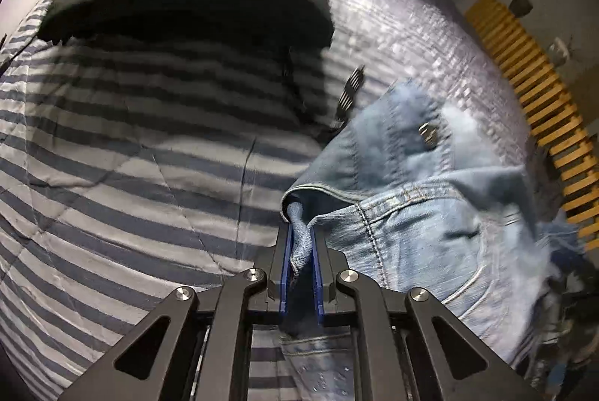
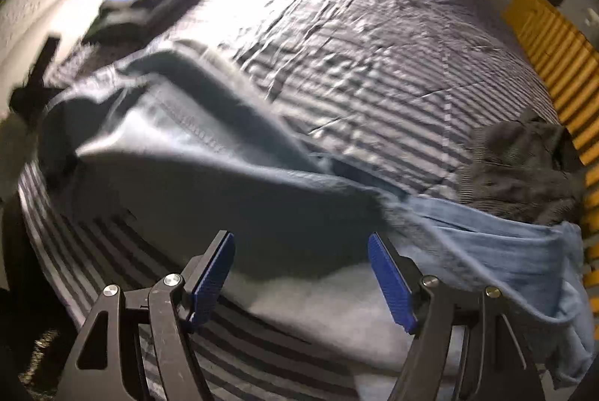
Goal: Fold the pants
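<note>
Left gripper pinching the jeans at the waist, right gripper wide and empty above them.

Your left gripper (image 1: 301, 243) has its blue pads closed narrow on a bunched fold of the light denim jeans (image 1: 408, 213) near the waistband, by the button and pocket seam, probably so you can lift and drag that end flat across the striped bedspread (image 1: 123, 176). Your right gripper (image 2: 301, 273) hangs with its jaws spread wide, gripping nothing, angled down over the near edge of the bed, where the jeans (image 2: 209, 157) lie stretched from far left to near right, blurred. A grey garment (image 2: 520, 165) sits at the right, just beside the denim.
</note>
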{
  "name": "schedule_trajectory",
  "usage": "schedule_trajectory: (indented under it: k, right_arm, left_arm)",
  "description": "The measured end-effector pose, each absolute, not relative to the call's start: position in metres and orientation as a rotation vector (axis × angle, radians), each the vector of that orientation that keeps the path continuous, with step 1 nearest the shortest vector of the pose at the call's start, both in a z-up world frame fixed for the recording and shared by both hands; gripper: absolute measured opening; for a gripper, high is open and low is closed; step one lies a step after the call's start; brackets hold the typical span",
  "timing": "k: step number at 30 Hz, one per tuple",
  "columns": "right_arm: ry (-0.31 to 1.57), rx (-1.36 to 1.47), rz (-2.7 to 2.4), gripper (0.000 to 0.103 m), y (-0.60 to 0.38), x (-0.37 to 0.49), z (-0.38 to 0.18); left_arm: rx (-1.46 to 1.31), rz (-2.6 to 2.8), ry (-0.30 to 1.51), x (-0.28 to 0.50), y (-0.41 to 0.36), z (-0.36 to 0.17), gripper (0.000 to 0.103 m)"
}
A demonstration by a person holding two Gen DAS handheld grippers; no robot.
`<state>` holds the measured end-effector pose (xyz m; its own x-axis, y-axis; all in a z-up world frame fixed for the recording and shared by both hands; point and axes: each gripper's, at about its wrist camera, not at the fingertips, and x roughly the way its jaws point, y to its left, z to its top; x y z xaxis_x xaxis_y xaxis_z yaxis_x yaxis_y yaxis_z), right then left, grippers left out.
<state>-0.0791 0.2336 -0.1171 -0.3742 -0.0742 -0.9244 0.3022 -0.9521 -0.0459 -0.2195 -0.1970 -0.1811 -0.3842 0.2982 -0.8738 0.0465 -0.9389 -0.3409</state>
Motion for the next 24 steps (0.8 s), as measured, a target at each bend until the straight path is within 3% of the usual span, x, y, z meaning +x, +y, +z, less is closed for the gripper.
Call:
schedule_trajectory:
  k: [2,3,4,5,6,16,18,20,22,24]
  right_arm:
    - [0.393,1.638,-2.381,0.065,0.220,-0.083,-0.135]
    - [0.441,1.651,-2.374,0.054,0.215,-0.084,-0.142]
    - [0.462,1.663,-2.373,0.019,0.212,-0.086,-0.146]
    - [0.448,1.677,-2.376,0.001,0.213,-0.088,-0.147]
    - [0.407,1.680,-2.400,0.000,0.216,-0.090,-0.143]
    - [0.259,1.379,-2.727,0.001,0.262,-0.073,-0.032]
    - [0.295,1.409,-2.675,0.011,0.261,-0.071,-0.034]
    - [0.297,1.449,-2.654,0.045,0.260,-0.072,-0.045]
    - [0.260,1.469,-2.592,0.053,0.258,-0.075,-0.058]
    - [0.268,1.488,-2.540,0.053,0.253,-0.079,-0.074]
  left_arm:
    - [-1.613,2.465,-0.501,-0.217,-0.204,-0.171,0.009]
    - [-1.593,2.463,-0.534,-0.214,-0.208,-0.165,0.009]
    - [-1.560,2.466,-0.566,-0.212,-0.214,-0.156,0.009]
    - [-1.539,2.477,-0.573,-0.209,-0.217,-0.148,0.009]
    - [-1.518,2.491,-0.577,-0.207,-0.220,-0.138,0.009]
    - [-1.204,2.569,-0.555,-0.177,-0.217,-0.034,0.008]
    - [-1.187,2.576,-0.559,-0.166,-0.223,-0.024,0.008]
    - [-1.184,2.583,-0.583,-0.154,-0.236,-0.018,0.008]
    - [-1.193,2.589,-0.608,-0.149,-0.246,-0.021,0.008]
    - [-1.236,2.598,-0.615,-0.149,-0.251,-0.031,0.008]
